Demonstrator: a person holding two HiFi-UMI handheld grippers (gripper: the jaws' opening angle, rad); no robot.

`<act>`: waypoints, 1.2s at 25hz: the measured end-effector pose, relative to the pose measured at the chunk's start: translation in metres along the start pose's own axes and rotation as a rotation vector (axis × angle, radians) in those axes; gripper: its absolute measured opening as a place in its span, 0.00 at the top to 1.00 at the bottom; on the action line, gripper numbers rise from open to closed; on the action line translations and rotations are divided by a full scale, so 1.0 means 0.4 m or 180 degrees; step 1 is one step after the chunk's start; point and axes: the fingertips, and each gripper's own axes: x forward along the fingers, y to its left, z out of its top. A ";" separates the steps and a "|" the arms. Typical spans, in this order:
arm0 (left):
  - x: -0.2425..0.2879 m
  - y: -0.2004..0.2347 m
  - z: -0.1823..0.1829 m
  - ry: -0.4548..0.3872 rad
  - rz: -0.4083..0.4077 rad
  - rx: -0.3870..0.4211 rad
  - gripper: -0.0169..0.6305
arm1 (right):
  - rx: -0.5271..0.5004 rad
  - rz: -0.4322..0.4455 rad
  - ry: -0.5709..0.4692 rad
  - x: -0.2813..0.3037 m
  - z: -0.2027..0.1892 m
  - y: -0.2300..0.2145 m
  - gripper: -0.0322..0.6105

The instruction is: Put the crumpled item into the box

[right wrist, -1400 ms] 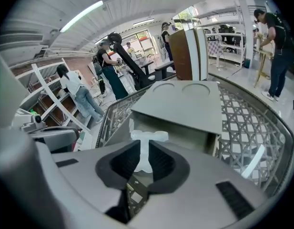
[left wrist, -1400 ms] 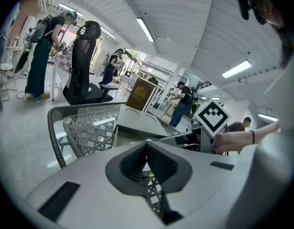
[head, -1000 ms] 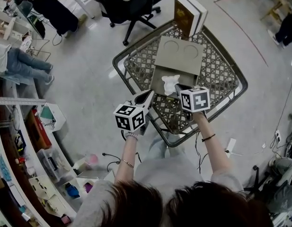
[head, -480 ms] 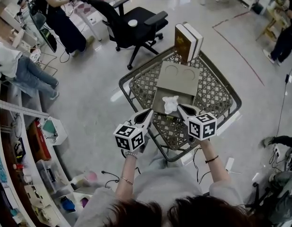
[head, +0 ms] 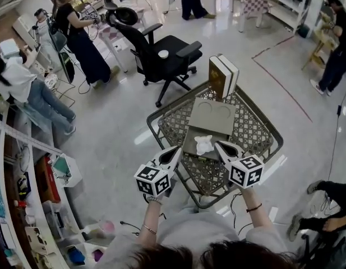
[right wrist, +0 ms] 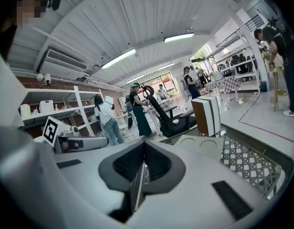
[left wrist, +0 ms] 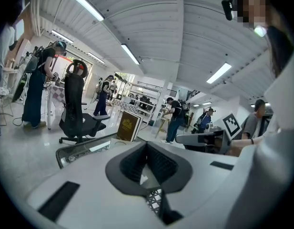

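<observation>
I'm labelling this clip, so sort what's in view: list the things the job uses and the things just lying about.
Job: crumpled item, box, left gripper, right gripper.
Lying about: upright books, office chair.

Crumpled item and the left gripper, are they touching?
Apart. Head view shows a plain gap between the left gripper and the crumpled item in the box.

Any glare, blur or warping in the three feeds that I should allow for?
Head view: sharp and evenly lit, a bright glare patch on the floor beside the table; tissue clear. Left gripper view: heavy fisheye bend, black corners, ceiling lights blown out. Right gripper view: the same bend and corners.
</observation>
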 end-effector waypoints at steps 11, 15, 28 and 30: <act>-0.069 -0.030 0.089 -0.0220 0.0087 0.0263 0.95 | -0.0149 0.0015 -0.0362 -0.090 0.092 0.024 0.92; -0.106 -0.034 0.147 -0.0425 0.0093 0.0262 0.95 | -0.0198 0.0026 -0.0551 -0.122 0.140 0.034 0.92; -0.179 -0.062 0.295 -0.0898 0.0161 0.0571 0.95 | -0.0454 -0.0229 -0.1056 -0.234 0.278 0.000 0.92; -0.185 -0.065 0.312 -0.0949 0.0177 0.0600 0.95 | -0.0477 -0.0292 -0.1151 -0.257 0.304 -0.007 0.92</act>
